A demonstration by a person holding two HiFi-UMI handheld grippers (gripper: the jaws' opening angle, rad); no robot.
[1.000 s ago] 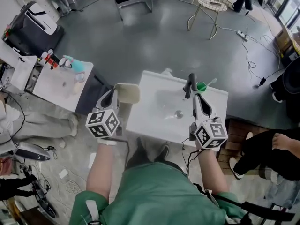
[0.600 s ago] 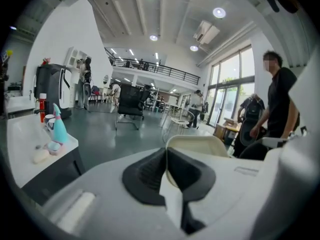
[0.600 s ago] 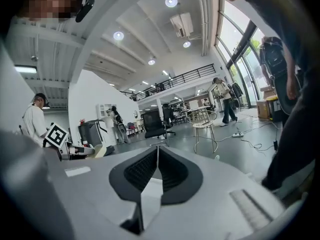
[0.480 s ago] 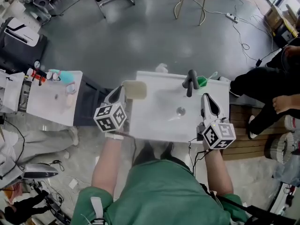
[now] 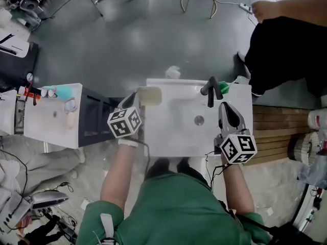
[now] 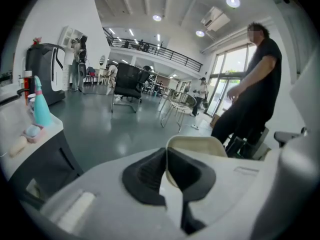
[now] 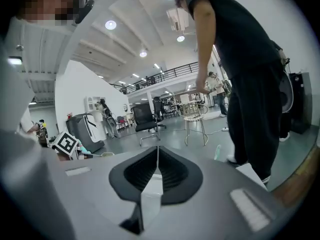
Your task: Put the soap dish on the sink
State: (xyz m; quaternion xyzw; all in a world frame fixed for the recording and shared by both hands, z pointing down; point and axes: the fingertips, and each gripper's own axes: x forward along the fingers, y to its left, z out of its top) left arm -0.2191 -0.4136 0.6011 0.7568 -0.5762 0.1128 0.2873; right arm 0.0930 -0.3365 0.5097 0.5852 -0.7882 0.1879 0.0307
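A cream soap dish (image 5: 149, 96) hangs at the back left corner of the white sink (image 5: 173, 137). My left gripper (image 5: 137, 100) is shut on its near edge. In the left gripper view the dish (image 6: 196, 145) stands out beyond the shut left gripper (image 6: 166, 156). My right gripper (image 5: 225, 109) hovers over the sink's right side, in front of the black faucet (image 5: 209, 90). In the right gripper view the right gripper (image 7: 158, 156) is shut with nothing between its fingers. The drain (image 5: 199, 120) lies mid-basin.
A green cup (image 5: 223, 89) stands behind the faucet. A white side table (image 5: 51, 121) with bottles is at the left, across a dark gap. A person in black (image 5: 286, 40) stands at the back right. Wooden boards (image 5: 271, 131) lie right of the sink.
The left gripper carried the soap dish a little right, up to the sink's back left corner. A person in black has stepped in at the upper right. The right gripper barely moved.
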